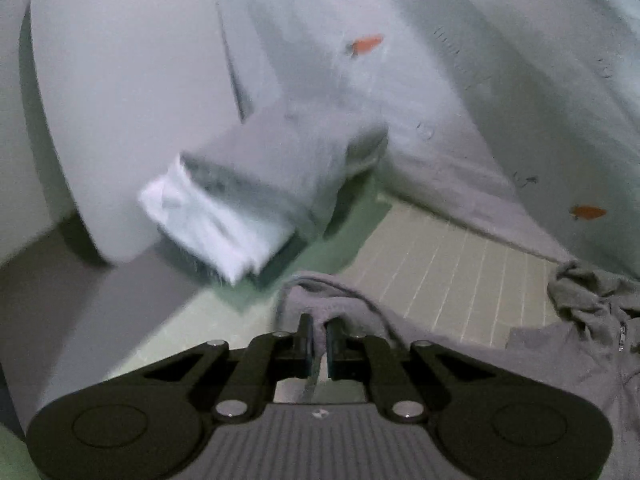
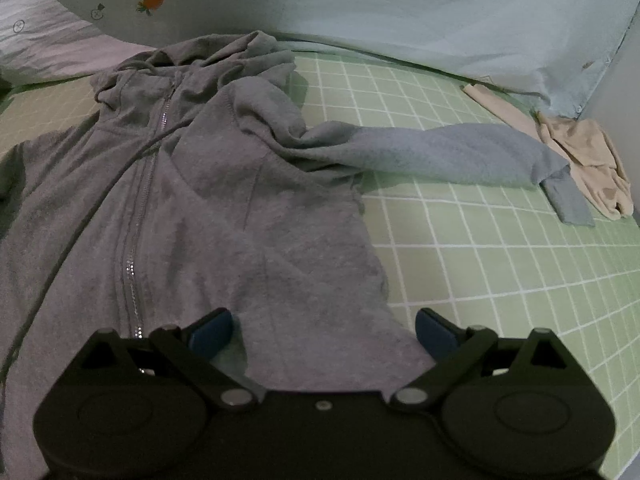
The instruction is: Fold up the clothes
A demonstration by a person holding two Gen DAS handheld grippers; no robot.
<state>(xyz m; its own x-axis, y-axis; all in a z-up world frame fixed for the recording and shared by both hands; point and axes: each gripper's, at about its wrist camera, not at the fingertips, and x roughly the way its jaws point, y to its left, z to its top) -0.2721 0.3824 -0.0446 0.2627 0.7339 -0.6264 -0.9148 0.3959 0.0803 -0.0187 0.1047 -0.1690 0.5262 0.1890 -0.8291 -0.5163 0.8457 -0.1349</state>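
Note:
A grey zip-up hoodie (image 2: 224, 208) lies face up on the green checked sheet (image 2: 500, 280), hood toward the far side. One sleeve (image 2: 440, 152) stretches out to the right. My right gripper (image 2: 322, 334) hovers over the hoodie's bottom hem, jaws wide open, blue pads (image 2: 212, 332) on either side of the fabric without pressing it. In the left wrist view, my left gripper (image 1: 320, 344) is shut on a bunched fold of the hoodie (image 1: 340, 308), lifted off the sheet, with a drawcord looping beside it. The rest of the hoodie (image 1: 568, 364) trails off to the right.
A folded stack of grey and white clothes (image 1: 248, 188) sits ahead of the left gripper. A beige garment (image 2: 588, 160) lies by the sleeve's cuff. Pale blue bedding with carrot prints (image 2: 400, 12) borders the far side, and a large white pillow (image 1: 120, 100) stands at the left.

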